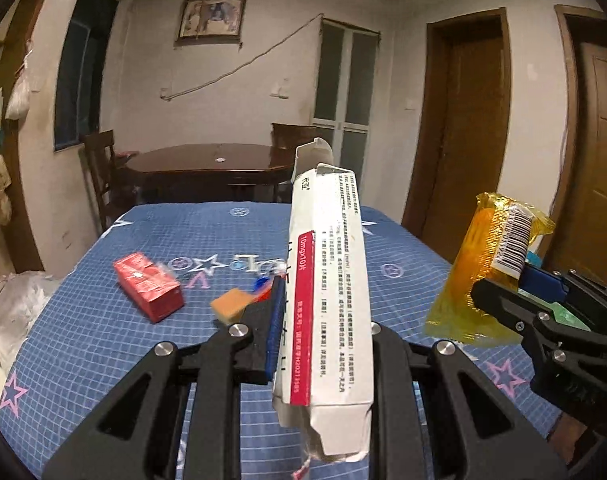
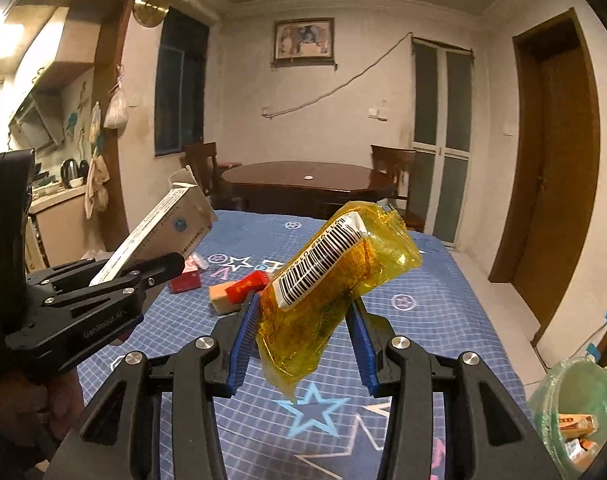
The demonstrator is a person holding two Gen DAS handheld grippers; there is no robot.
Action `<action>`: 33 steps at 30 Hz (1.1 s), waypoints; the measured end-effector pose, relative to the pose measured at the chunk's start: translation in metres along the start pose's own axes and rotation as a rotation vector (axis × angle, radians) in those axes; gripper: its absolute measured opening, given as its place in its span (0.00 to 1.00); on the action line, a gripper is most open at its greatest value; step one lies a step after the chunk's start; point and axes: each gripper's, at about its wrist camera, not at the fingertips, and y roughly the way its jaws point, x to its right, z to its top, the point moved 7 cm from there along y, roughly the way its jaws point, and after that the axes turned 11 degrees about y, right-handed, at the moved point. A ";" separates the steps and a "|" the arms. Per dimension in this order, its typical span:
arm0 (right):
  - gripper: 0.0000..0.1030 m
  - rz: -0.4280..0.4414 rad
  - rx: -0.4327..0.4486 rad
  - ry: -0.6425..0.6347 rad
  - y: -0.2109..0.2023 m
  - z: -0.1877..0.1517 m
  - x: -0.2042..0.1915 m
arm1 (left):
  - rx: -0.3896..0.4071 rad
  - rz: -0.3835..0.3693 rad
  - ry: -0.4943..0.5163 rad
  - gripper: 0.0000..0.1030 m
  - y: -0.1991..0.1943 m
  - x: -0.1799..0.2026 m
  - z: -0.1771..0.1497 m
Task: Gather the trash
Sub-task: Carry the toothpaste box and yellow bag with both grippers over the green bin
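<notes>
A blue checked cloth (image 1: 103,320) printed with stars and ring marks covers the tabletop, soft and slightly rumpled at its edges. On it, at about ten o'clock from the left gripper (image 1: 323,320), lies a red carton (image 1: 149,286), glossy, box-shaped and dented at one corner; just right of it sits an orange-and-yellow sponge block (image 1: 231,305), matte and porous, with a small red packet (image 2: 248,285) touching its far side in the right wrist view. The left gripper's fingers (image 1: 275,320), black with ribbed blue pads, are pressed shut on a white medicine box (image 1: 329,280), a long flat cardboard carton with a magenta stripe and dense print, its top flap torn open and its lower end crushed; it is held clear of the cloth, leaning toward twelve o'clock. Right of it, at two o'clock in the left wrist view, the right gripper (image 2: 301,320) holds a yellow cellophane wrapper (image 2: 335,280), thin, translucent and crinkled, with a white barcode label; the fingers (image 2: 245,340) stand partly apart and clamp its lower half, the wrapper tilting toward one o'clock above the cloth. Behind the tabletop stand a dark wooden round table (image 2: 307,180) and chairs. At five o'clock in the right wrist view, on the floor beside the tabletop, a green-lined bin (image 2: 575,408) holds some boxes.
</notes>
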 end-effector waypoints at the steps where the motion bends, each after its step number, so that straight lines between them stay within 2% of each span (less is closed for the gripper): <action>1: 0.43 -0.007 0.004 0.004 -0.004 0.001 0.006 | 0.003 -0.007 0.007 0.18 0.001 0.005 0.002; 5: 0.43 -0.045 0.010 0.011 -0.018 0.006 0.032 | 0.011 -0.045 0.025 0.18 0.007 0.029 0.012; 13: 0.43 -0.157 0.031 0.028 -0.050 0.023 0.111 | 0.024 -0.149 0.061 0.18 0.027 0.089 0.036; 24: 0.43 -0.320 0.008 0.084 -0.093 0.033 0.236 | 0.032 -0.315 0.120 0.18 0.058 0.191 0.066; 33: 0.43 -0.439 -0.036 0.160 -0.135 0.029 0.350 | -0.019 -0.453 0.172 0.18 0.094 0.271 0.066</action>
